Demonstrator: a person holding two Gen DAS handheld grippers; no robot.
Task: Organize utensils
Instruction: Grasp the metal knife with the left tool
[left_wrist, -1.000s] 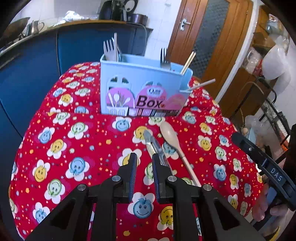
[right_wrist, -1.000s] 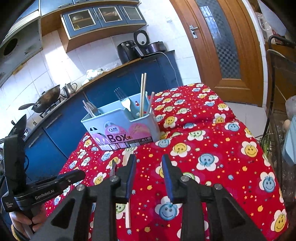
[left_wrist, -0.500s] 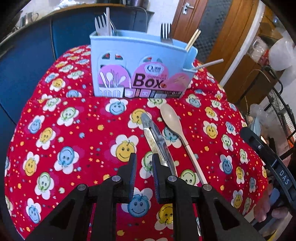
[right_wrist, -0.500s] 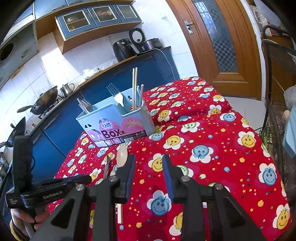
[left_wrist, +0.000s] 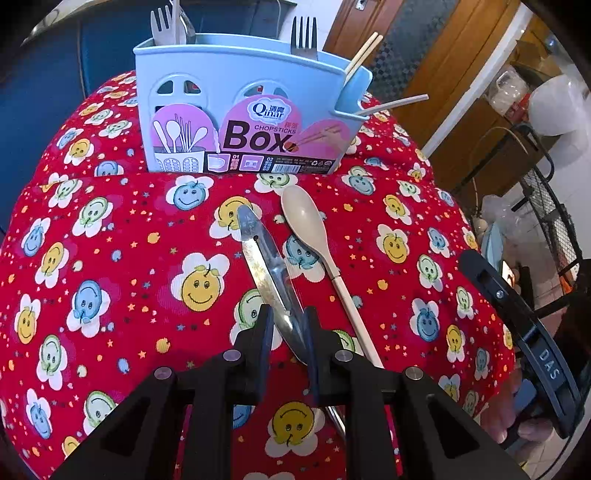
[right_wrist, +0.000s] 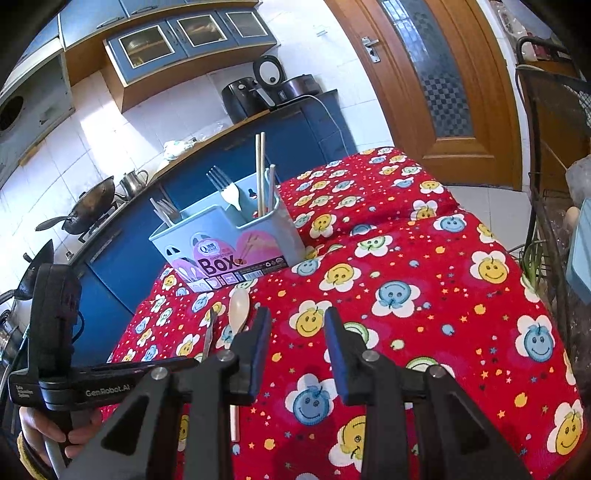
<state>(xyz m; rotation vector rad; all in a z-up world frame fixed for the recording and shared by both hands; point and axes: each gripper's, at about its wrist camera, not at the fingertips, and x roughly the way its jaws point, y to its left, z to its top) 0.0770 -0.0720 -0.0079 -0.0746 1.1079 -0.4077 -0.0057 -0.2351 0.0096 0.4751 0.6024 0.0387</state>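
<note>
On the left of the red smiley-print tabletop (left_wrist: 110, 266) nothing waits to be sorted; the work lies in the middle. There a metal knife (left_wrist: 264, 266) lies flat, blade tip toward the blue chopsticks box (left_wrist: 236, 96), which stands upright at the far edge with forks and chopsticks already in its compartments. Over the last second the left gripper (left_wrist: 288, 332) has come forward and tipped downward, so that its jaws now straddle the knife's handle end where a moment ago they hung short of it. They stand narrowly apart around the metal (whether the pads already press on it I cannot tell). That suggests the knife is the next piece to be picked up and dropped into the box. Just to the right of the knife, nearly parallel, lies a cream plastic spoon (left_wrist: 310, 232), untouched, bowl toward the box. Further right the right gripper (right_wrist: 297, 347) hovers over bare cloth, jaws apart and empty, barely shifted since.
</note>
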